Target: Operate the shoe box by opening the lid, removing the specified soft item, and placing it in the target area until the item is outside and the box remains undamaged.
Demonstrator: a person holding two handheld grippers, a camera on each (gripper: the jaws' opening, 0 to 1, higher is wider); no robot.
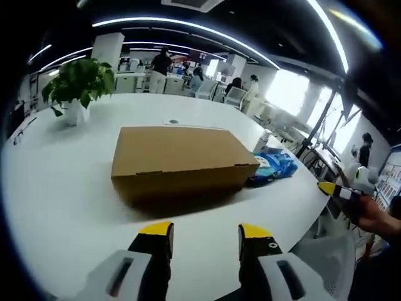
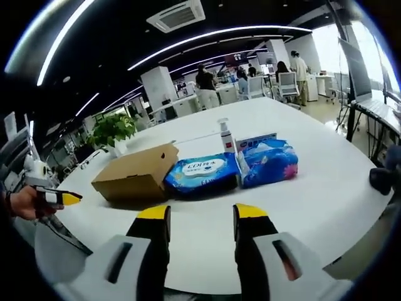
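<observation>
A brown cardboard shoe box lies on the white table with its lid down. My left gripper hovers just in front of it, open, yellow-tipped jaws apart with nothing between them. In the right gripper view the same box sits to the left and farther off. My right gripper is open and empty too, short of the table edge. The right gripper comes into the left gripper view from the right, held by a hand. The left gripper appears at the far left of the right gripper view.
A blue wet-wipes pack leans against the box's end, beside a blue tissue pack and a small spray bottle. A potted plant stands at the table's far side. People and office chairs are in the background.
</observation>
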